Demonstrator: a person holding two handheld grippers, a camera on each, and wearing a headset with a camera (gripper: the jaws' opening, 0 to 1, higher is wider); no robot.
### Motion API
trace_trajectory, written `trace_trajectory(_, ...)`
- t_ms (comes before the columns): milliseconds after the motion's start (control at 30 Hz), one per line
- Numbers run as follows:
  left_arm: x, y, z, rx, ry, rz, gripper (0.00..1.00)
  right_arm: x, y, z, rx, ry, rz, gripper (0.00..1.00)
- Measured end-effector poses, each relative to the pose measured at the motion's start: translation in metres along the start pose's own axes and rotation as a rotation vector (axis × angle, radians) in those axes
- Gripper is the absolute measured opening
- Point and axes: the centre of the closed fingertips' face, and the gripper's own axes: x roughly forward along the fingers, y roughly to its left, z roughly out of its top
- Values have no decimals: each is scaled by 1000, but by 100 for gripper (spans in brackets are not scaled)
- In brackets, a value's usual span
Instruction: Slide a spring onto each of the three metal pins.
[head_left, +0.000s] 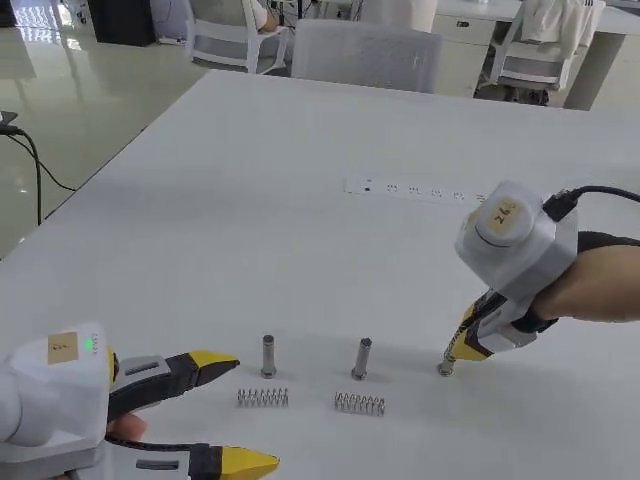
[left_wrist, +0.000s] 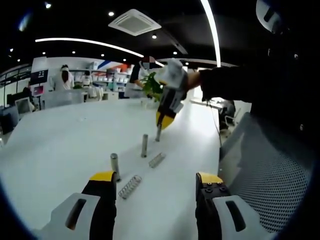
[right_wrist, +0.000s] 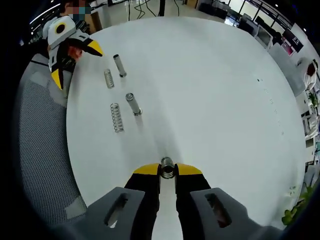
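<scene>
A small steel coil spring (right_wrist: 167, 166) is sitting clamped in the right gripper (head_left: 462, 352) at the rightmost upright metal pin (head_left: 445, 369). Two loose springs (head_left: 263, 397) (head_left: 360, 403) are lying on the white table (head_left: 300, 200) before the other two pins (head_left: 268, 355) (head_left: 361, 358). The left gripper (left_wrist: 156, 177) is hovering beside them, jaws spread.

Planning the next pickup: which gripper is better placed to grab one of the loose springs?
Left. The left gripper is open, with a loose spring just ahead of its jaws. The right gripper is busy, shut on a spring at the far pin.
</scene>
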Motion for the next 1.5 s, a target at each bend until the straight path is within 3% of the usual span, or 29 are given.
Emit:
trace_trajectory(533, -1, 1, -1, -2, -1, 2, 59, 16, 2, -8, 19, 22, 7, 9)
trace_trajectory(767, -1, 0, -1, -3, -2, 1, 59, 17, 2, -8, 17, 13, 2, 10)
trace_trajectory(1200, 1, -1, 1, 4, -2, -5, 59, 13, 1, -13, 16, -11, -17, 21)
trace_trajectory(1500, 3, -2, 2, 7, -4, -10, 58, 10, 2, -19, 33, -19, -21, 22)
